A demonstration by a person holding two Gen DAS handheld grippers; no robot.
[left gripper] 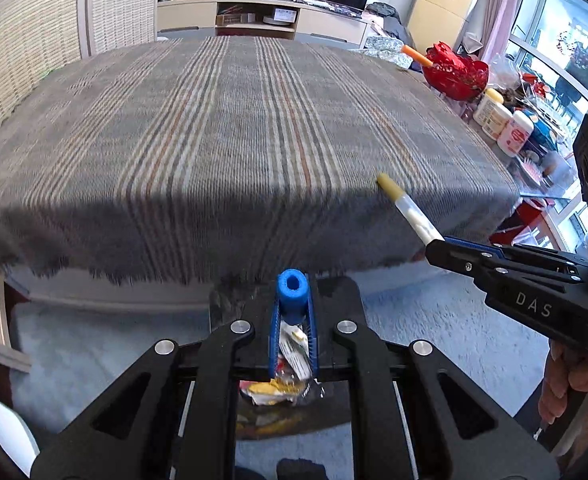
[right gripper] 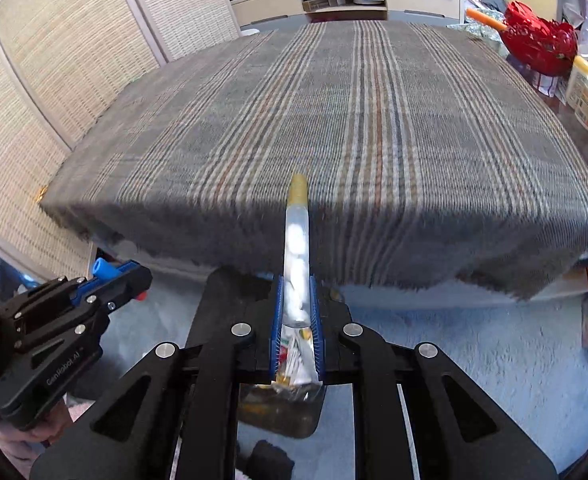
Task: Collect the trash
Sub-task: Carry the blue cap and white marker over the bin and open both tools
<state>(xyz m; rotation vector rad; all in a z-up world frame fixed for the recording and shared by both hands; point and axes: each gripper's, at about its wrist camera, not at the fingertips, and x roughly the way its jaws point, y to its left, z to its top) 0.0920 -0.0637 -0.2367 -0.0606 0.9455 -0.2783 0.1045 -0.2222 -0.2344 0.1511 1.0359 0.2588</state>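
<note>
Right gripper (right gripper: 297,300) clamps a clear tube (right gripper: 297,248) pointing straight ahead.

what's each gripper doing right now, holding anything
left gripper: closed on a blue foam tube
right gripper: closed on a clear tube with a yellowish cap

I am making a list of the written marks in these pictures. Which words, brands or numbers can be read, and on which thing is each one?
"DAS": on the right tongs, side of the black body.
"GenRobot.AI": on the left tongs, side of the black body.
White jars at the table's right edge: labels too blurred to read.
Wrappers under the tongs: print too small to read.
</note>
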